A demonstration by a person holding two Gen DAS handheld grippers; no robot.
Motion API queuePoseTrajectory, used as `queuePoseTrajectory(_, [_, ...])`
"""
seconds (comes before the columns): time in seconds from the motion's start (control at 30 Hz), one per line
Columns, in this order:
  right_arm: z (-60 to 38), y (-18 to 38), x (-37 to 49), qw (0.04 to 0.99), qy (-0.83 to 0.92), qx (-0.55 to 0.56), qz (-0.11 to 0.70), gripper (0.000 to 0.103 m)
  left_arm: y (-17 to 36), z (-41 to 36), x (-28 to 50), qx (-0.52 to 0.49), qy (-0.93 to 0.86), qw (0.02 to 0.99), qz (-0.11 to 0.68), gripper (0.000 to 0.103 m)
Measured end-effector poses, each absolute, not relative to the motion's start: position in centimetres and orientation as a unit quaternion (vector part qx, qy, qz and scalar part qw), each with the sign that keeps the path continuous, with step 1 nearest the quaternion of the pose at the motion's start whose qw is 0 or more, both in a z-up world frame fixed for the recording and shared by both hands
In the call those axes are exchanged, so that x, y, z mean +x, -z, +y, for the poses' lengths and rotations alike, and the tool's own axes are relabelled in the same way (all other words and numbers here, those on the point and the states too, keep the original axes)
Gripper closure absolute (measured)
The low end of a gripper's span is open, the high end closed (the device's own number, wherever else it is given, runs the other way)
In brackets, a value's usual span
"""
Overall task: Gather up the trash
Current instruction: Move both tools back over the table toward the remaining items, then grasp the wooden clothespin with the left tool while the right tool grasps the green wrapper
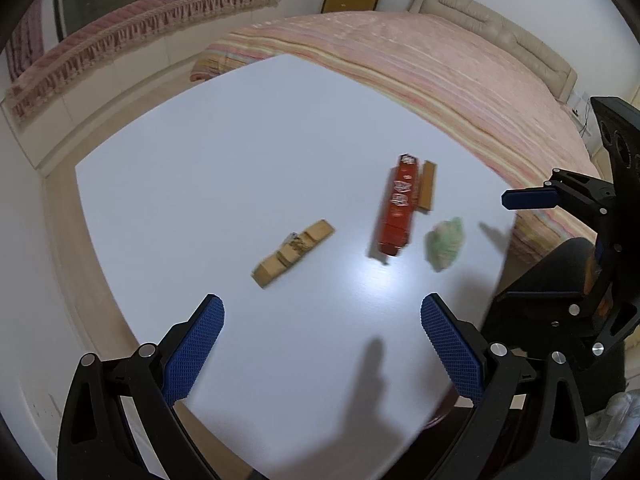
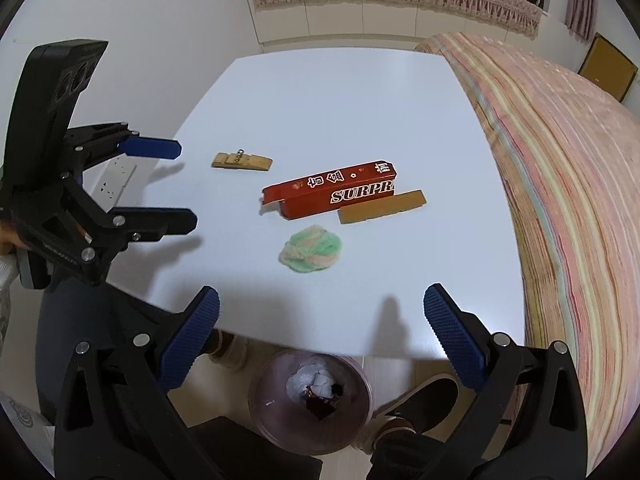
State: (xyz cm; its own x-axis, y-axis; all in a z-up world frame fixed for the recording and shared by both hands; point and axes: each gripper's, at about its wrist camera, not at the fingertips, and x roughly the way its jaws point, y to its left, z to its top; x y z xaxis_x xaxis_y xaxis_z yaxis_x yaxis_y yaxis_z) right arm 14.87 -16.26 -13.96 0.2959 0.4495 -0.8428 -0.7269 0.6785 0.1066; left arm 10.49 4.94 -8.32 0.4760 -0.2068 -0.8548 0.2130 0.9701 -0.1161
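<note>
Both grippers hover above the white surface [image 2: 320, 92] with their fingers spread wide and nothing between them. The left gripper [image 1: 322, 344] has its blue ribbed pads open over the near part of the surface; ahead of its fingers, slightly left of centre, lies the wooden clip [image 1: 293, 253]. The right gripper [image 2: 320, 332] hangs at the near edge, with the fuzzy ball [image 2: 311, 251] straight ahead of its fingers, then the red box [image 2: 332, 194] beyond that, and a flat wooden strip [image 2: 382, 206] touching the box on its right. The trash bin [image 2: 310, 396] sits on the floor under the right fingers, already holding crumpled paper and wrappers.

Nothing is grasped yet, so the step is likely a first pick. The ball is the nearest choice for the right gripper: come down from above and close gently at its middle, since it looks soft, pile-covered and springy, green and pale pink. The box is a long rigid carton with a torn end; grip it across its narrow width, near the middle, so it does not swing. The strip is thin and lies flat, so it probably needs sliding to the edge. The left view is motion-blurred, so the clip's metal spring is hard to make out there.
</note>
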Motion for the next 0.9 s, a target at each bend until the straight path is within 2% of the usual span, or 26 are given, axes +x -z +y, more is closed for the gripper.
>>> queuePoseTrajectory(0.07, [-16.0, 14.3, 15.2, 0.791, -0.371, -0.149, 0.462, 0.005, 8.7, 5.2, 11.0, 0.008, 0.123, 0.860, 0.496, 0.010])
queuePoseTrajectory(0.1, [-15.8, 14.5, 15.4, 0.792, -0.370, -0.151, 0.462, 0.007, 9.0, 5.3, 11.3, 0.012, 0.125, 0.859, 0.496, 0.016])
queuePoseTrajectory(0.17, [-15.4, 14.8, 15.6, 0.791, -0.368, -0.155, 0.464, 0.018, 9.3, 5.4, 11.8, 0.015, 0.125, 0.859, 0.497, 0.023])
queuePoseTrajectory(0.3, [-15.2, 15.2, 16.0, 0.793, -0.368, -0.156, 0.460, 0.026, 9.3, 5.2, 12.3, 0.021, 0.121, 0.867, 0.483, 0.031])
queuePoseTrajectory(0.37, [-15.0, 15.1, 16.0, 0.795, -0.369, -0.160, 0.453, 0.034, 9.2, 5.1, 12.2, 0.022, 0.119, 0.869, 0.479, 0.039])
queuePoseTrajectory(0.43, [-14.9, 15.1, 16.1, 0.798, -0.370, -0.166, 0.446, 0.043, 9.1, 4.7, 12.1, 0.025, 0.119, 0.871, 0.477, 0.058])
queuePoseTrajectory(0.57, [-14.7, 14.9, 16.3, 0.800, -0.372, -0.170, 0.439, 0.065, 9.2, 4.6, 12.1, 0.022, 0.115, 0.870, 0.479, 0.076])
queuePoseTrajectory(0.63, [-14.7, 14.9, 16.4, 0.799, -0.375, -0.172, 0.437, 0.069, 9.2, 4.7, 12.0, 0.022, 0.113, 0.869, 0.481, 0.086])
queuePoseTrajectory(0.7, [-14.9, 15.0, 16.5, 0.797, -0.379, -0.170, 0.437, 0.070, 9.1, 4.6, 11.9, 0.021, 0.111, 0.868, 0.483, 0.090])
queuePoseTrajectory(0.9, [-15.1, 14.6, 16.5, 0.797, -0.387, -0.165, 0.434, 0.072, 8.9, 4.7, 11.6, 0.006, 0.099, 0.869, 0.485, 0.091])
